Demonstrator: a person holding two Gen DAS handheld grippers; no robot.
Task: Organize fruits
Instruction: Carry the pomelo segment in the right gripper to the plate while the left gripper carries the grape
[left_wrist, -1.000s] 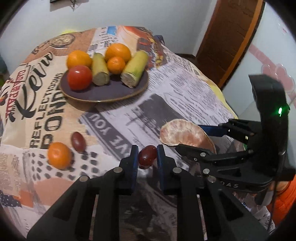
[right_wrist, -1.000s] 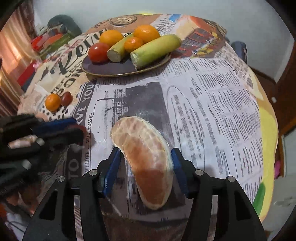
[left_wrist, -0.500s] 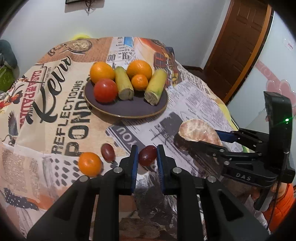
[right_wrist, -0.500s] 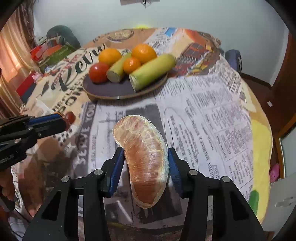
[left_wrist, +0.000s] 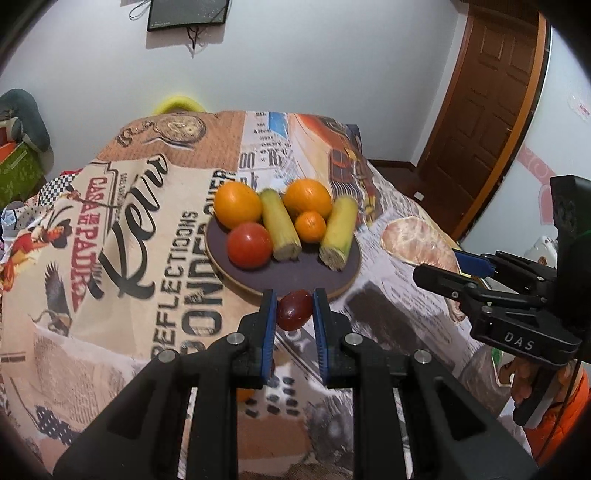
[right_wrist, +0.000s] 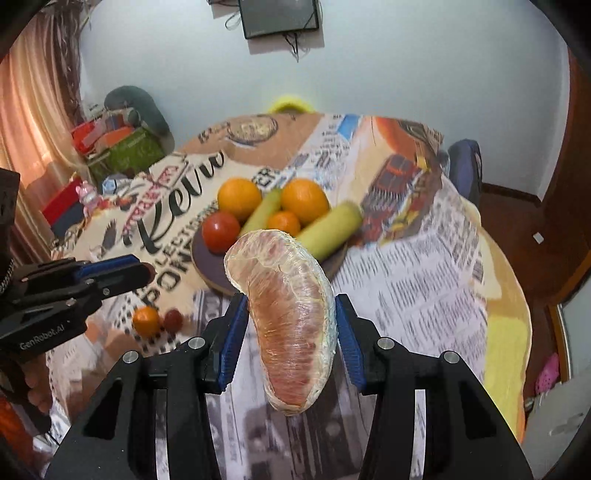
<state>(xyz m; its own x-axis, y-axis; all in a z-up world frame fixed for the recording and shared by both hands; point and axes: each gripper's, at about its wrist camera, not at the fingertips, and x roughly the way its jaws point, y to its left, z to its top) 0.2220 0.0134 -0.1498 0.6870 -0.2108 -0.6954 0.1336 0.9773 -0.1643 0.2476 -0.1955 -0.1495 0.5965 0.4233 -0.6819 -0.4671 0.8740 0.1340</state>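
Note:
My left gripper (left_wrist: 294, 308) is shut on a dark red grape (left_wrist: 294, 309), held in the air just before the near rim of the dark plate (left_wrist: 295, 277). My right gripper (right_wrist: 290, 314) is shut on a large peeled citrus wedge (right_wrist: 291, 317), also lifted; it shows to the right of the plate in the left wrist view (left_wrist: 419, 242). The plate holds two oranges (left_wrist: 237, 205), a small mandarin (left_wrist: 310, 226), a red tomato (left_wrist: 249, 244) and two yellow-green stalk pieces (left_wrist: 280, 229). A small mandarin (right_wrist: 146, 321) and a second grape (right_wrist: 173, 319) lie on the cloth.
The round table wears a printed newspaper-pattern cloth (left_wrist: 122, 236). A wooden door (left_wrist: 491, 103) is at the right, boxes and clutter (right_wrist: 110, 147) beyond the table's left side, a blue chair back (right_wrist: 465, 170) at the far right.
Both grippers have risen and moved toward the plate, each still holding its fruit. The plate now sits nearer the middle of both views.

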